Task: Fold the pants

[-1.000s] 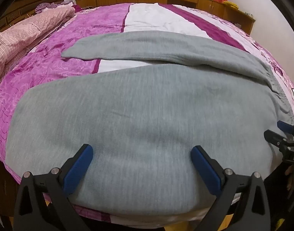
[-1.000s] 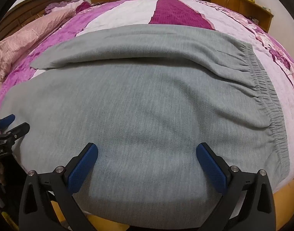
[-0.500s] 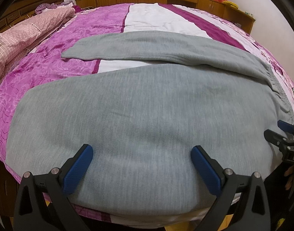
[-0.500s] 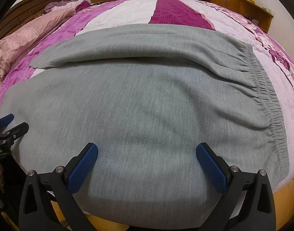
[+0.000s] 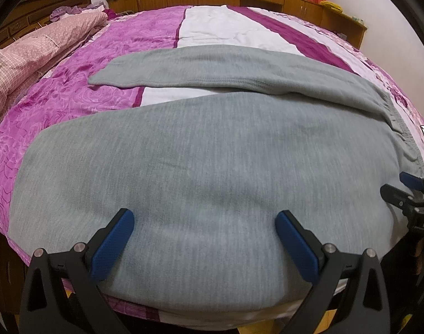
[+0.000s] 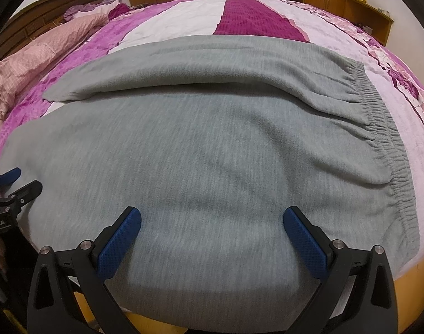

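A bed [image 5: 72,103] with a purple-and-white cover carries the grey pants [image 5: 212,167], spread flat along its near edge. A pink quilt [image 5: 31,53] lies left of the pants. Left gripper [image 5: 203,231] and right gripper [image 6: 212,228] hover over the pants, fingers spread wide, holding nothing.

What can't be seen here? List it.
- Pants: near edge hangs off the bed, hidden behind the left gripper in the left view and the right gripper in the right view.
- Right gripper, left view: cut off by the frame edge.
- Cabinet items: too small.
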`<action>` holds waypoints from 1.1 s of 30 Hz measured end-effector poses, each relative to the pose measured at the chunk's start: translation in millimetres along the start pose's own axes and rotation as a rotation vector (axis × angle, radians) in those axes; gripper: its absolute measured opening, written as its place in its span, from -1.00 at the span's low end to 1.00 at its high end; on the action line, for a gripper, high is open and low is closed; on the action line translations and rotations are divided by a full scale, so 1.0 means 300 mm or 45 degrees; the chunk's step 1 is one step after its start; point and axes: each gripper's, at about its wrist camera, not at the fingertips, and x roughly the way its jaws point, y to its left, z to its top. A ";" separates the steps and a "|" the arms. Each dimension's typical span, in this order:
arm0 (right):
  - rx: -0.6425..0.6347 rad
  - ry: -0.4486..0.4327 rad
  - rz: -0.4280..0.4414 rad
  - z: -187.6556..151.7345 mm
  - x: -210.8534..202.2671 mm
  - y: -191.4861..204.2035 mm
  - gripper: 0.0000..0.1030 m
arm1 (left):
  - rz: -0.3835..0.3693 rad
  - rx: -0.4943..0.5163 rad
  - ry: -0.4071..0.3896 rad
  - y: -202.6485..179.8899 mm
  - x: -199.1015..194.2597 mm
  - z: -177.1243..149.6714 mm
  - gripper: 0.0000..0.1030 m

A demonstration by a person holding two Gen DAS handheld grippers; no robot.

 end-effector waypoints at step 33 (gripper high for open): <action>0.089 0.136 0.095 0.052 -0.008 -0.034 0.93 | -0.071 0.040 0.095 0.010 -0.014 0.029 1.00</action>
